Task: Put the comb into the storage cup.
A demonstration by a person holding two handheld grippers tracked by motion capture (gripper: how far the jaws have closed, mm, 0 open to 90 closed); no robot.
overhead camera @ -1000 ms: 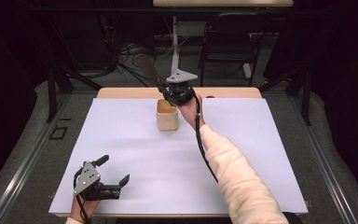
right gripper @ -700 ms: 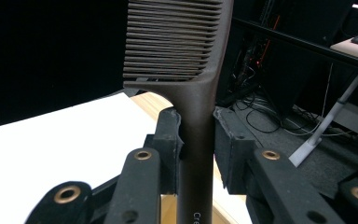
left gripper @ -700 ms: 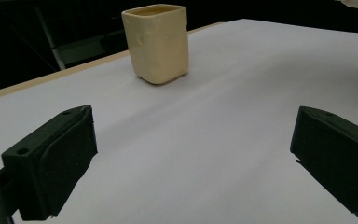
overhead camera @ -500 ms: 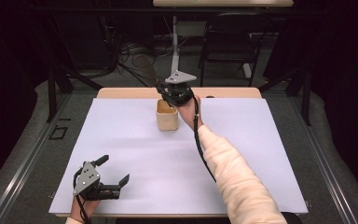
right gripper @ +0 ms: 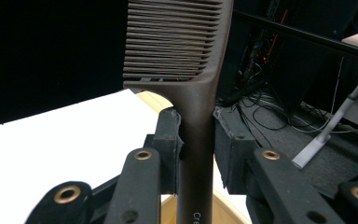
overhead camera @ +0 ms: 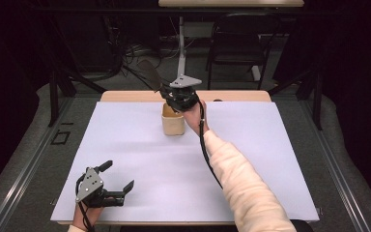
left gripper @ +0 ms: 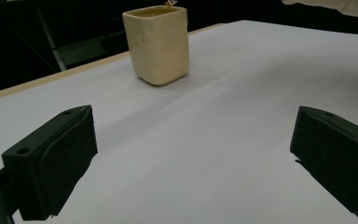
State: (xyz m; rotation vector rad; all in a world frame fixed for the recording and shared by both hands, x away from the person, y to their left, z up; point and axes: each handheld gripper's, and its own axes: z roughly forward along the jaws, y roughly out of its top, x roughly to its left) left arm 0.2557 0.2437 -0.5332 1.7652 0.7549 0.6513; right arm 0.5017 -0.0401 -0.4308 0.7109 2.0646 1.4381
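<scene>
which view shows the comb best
The right gripper view: the dark brown comb stands close up, teeth clear, its handle clamped between the right gripper fingers. The high view shows it small and dark against the background. The left gripper view shows the cream cup.

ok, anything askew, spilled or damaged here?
Nothing stands out. The cream cup stands upright on the white sheet, nothing spilled. The right gripper holds the brown comb by its handle above the cup. The left gripper rests open.

A black chair (overhead camera: 235,44) stands behind the white-covered table (overhead camera: 125,145).
</scene>
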